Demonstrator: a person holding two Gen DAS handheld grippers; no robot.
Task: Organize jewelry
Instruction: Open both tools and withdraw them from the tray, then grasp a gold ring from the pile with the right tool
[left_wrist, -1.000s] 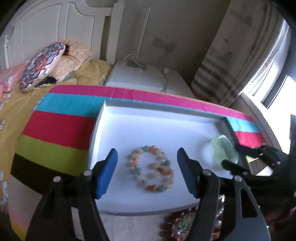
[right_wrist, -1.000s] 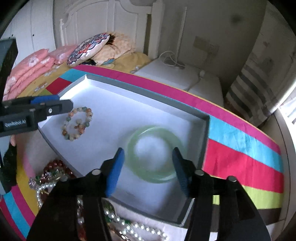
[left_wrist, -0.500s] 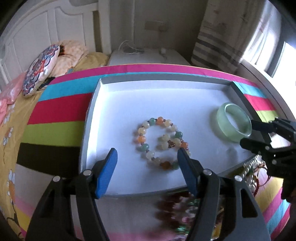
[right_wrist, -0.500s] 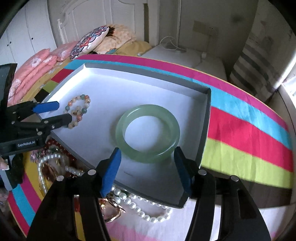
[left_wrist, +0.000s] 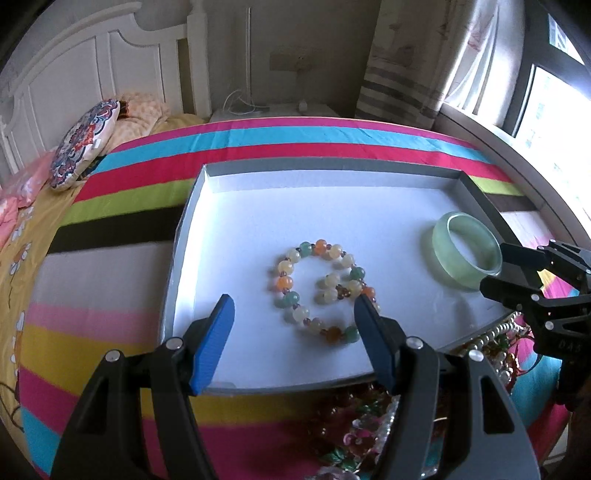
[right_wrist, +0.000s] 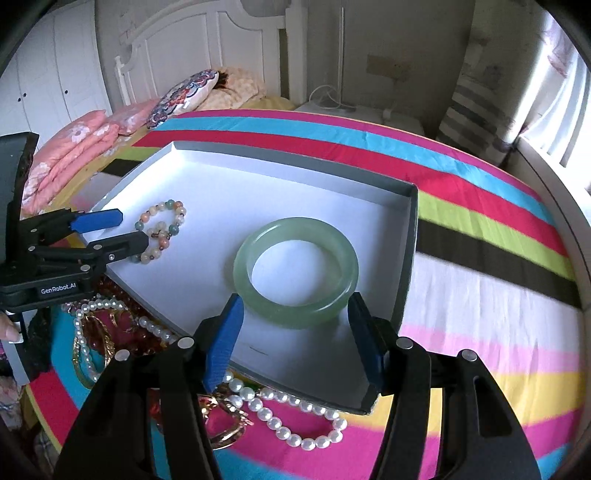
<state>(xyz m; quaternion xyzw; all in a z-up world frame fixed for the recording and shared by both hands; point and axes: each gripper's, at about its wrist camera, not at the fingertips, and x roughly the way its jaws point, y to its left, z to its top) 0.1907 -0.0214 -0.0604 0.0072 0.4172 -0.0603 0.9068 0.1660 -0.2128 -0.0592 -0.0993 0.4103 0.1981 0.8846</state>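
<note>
A white tray with grey walls (left_wrist: 192, 206) (right_wrist: 410, 236) lies on a striped bedspread. In it lie a multicoloured bead bracelet (left_wrist: 321, 291) (right_wrist: 162, 232) and a pale green jade bangle (left_wrist: 466, 254) (right_wrist: 295, 271). My left gripper (left_wrist: 295, 328) (right_wrist: 127, 229) is open and empty, above the tray's near edge just short of the bead bracelet. My right gripper (right_wrist: 293, 328) (left_wrist: 495, 266) is open and empty, with the bangle just beyond its blue pads. A heap of pearl strands (right_wrist: 291, 402), red beads and gold pieces (left_wrist: 354, 417) lies on the bedspread in front of the tray.
The striped bedspread (left_wrist: 110, 288) covers the bed. Pillows (left_wrist: 83, 147) and pink bedding (right_wrist: 74, 155) lie by the white headboard. A white bedside cabinet (left_wrist: 273, 110) stands behind. Curtains and a window (left_wrist: 546, 92) are at the right.
Both grippers have drawn back and risen, so the tray and its contents show from higher up. The bead bracelet and bangle stay in the tray. Both stay open.
</note>
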